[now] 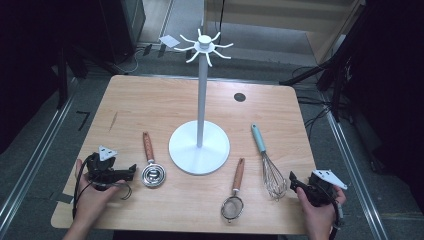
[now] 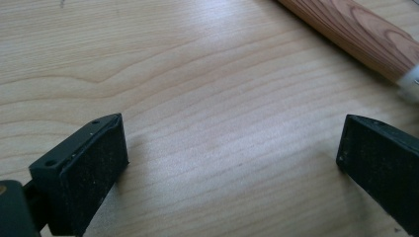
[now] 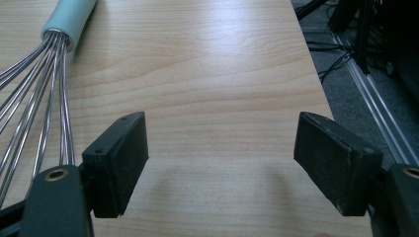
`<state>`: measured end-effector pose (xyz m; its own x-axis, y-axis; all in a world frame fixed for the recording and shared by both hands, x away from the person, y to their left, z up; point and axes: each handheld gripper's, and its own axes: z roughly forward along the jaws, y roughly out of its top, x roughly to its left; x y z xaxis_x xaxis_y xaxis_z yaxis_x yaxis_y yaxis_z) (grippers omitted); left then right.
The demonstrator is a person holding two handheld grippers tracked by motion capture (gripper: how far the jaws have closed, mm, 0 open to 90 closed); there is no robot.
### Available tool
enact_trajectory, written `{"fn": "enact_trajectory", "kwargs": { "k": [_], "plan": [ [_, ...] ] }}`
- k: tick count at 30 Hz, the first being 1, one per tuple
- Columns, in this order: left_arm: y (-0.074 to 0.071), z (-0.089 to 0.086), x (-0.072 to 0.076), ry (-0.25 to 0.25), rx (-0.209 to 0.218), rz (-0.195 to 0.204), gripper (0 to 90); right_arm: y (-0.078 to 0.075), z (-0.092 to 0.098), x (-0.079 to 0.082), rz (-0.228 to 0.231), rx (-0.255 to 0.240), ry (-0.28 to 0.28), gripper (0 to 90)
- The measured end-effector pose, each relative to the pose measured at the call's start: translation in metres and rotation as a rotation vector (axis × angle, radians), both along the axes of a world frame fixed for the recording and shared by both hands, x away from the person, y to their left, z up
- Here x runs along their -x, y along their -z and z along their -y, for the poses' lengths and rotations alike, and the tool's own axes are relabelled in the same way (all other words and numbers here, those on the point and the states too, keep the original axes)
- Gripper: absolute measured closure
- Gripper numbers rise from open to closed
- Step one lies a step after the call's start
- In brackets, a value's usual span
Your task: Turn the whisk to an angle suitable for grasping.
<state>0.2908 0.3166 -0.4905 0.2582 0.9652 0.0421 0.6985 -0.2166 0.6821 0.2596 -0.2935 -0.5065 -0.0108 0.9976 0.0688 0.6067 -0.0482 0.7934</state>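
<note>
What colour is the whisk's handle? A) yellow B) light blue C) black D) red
B: the whisk near the right gripper has a light blue handle above its silver wires, seen from the high view and the right gripper view.

Bare tabletop (image 1: 150, 107) behind the utensils; white hook stand (image 1: 200, 145) upright mid-table.
</note>
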Motion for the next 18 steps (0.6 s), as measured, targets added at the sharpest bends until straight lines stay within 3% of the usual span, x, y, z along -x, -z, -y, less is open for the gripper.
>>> {"fn": "enact_trajectory", "kwargs": {
  "k": [3, 4, 5, 8, 9, 10, 11, 12, 13, 15, 16, 18],
  "plan": [
    [0.0, -0.002, 0.004, 0.026, -0.009, 0.004, 0.0, -0.004, 0.0, 0.0, 0.017, -0.009, -0.003, 23.2],
    [-0.001, -0.001, 0.006, 0.035, -0.041, 0.026, 0.0, -0.004, 0.0, 0.0, 0.017, -0.009, -0.003, 23.2],
    [-0.003, 0.0, 0.009, 0.002, -0.083, 0.082, 0.0, -0.009, -0.002, 0.001, 0.039, 0.005, -0.004, 23.3],
    [-0.004, -0.002, 0.012, 0.004, -0.08, 0.11, 0.0, -0.014, -0.003, 0.002, 0.052, 0.017, -0.017, 24.7],
    [-0.005, -0.003, 0.014, 0.024, -0.076, 0.135, 0.0, -0.015, -0.003, 0.002, 0.055, 0.019, -0.023, 26.0],
    [-0.007, -0.007, 0.018, 0.04, -0.04, 0.165, 0.0, -0.018, -0.006, 0.001, 0.055, 0.014, -0.036, 26.3],
    [-0.007, -0.007, 0.018, 0.04, -0.04, 0.165, 0.0, -0.018, -0.006, 0.001, 0.055, 0.014, -0.036, 26.3],
    [-0.009, -0.01, 0.02, 0.033, -0.006, 0.195, 0.0, -0.022, -0.009, -0.002, 0.054, 0.009, -0.063, 26.7],
    [-0.009, -0.01, 0.02, 0.033, -0.006, 0.195, 0.0, -0.022, -0.009, -0.002, 0.054, 0.009, -0.063, 26.7],
    [-0.01, -0.015, 0.021, 0.025, 0.041, 0.208, 0.0, -0.026, -0.014, -0.005, 0.053, 0.035, -0.076, 28.7],
    [-0.01, -0.017, 0.021, -0.015, 0.045, 0.215, 0.0, -0.031, -0.02, -0.008, 0.076, 0.086, -0.097, 36.0],
    [-0.01, -0.017, 0.021, -0.043, 0.036, 0.219, 0.0, -0.032, -0.021, -0.009, 0.089, 0.09, -0.109, 37.1]
  ]
}}
